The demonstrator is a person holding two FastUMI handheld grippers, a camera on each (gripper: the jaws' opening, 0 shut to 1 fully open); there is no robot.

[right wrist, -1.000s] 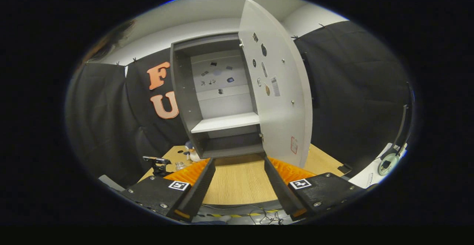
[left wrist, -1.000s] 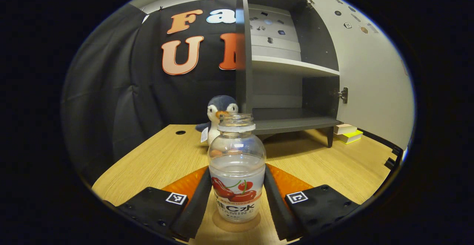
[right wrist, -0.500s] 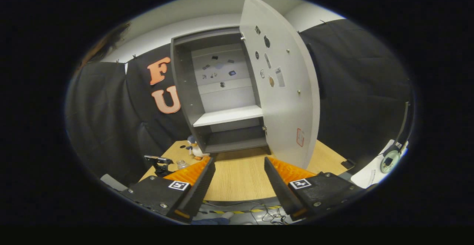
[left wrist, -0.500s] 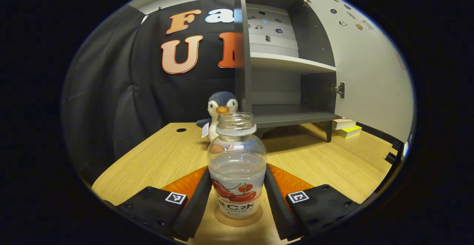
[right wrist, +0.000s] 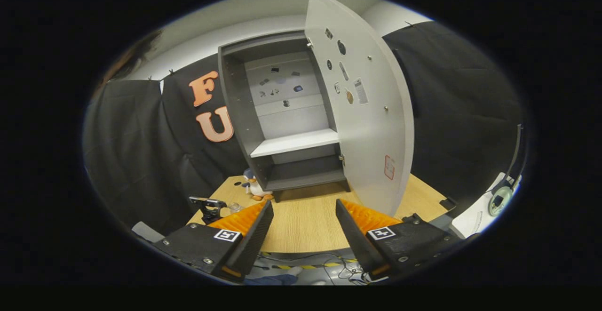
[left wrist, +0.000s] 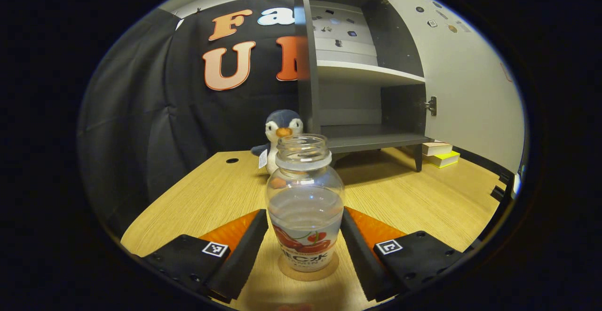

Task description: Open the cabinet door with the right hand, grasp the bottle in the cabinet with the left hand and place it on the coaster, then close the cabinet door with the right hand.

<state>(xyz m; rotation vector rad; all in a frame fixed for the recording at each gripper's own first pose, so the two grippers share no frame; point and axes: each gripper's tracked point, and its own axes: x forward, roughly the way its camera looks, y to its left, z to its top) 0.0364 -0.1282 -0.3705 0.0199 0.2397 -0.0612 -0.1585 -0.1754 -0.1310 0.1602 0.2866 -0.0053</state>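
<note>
Left gripper view puts the bottle low centre, upright on the round coaster on the wooden surface. The left gripper flanks it with fingers spread, a sliver of gap on each side. Bare wood runs back to the penguin toy and the cabinet. Right gripper view shows the cabinet door swung wide at frame centre, and the right gripper open, holding nothing, hovering off the surface's near edge.
</note>
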